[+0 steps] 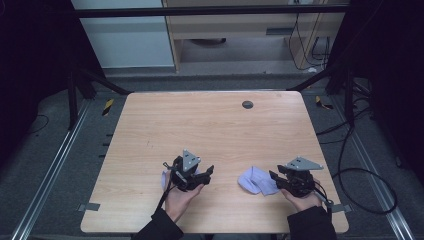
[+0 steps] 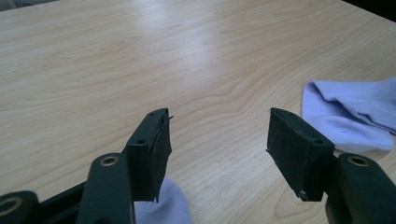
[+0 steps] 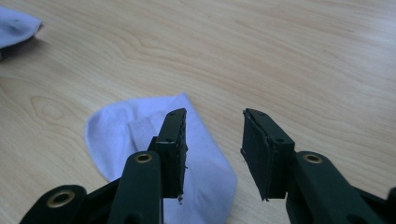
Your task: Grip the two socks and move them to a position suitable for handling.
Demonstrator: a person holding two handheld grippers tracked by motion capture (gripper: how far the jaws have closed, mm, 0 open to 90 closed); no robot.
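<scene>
Two pale socks lie apart on the table, unpaired: one at 9 o'clock of the right gripper, whose parted jaws straddle its edge without pinching; the other (mostly hidden) beneath the left gripper, jaws wide and empty. Pairing remains.

Dim, soft high view with black surroundings; both gripper views are brighter, with a pale sheen on the table.
</scene>
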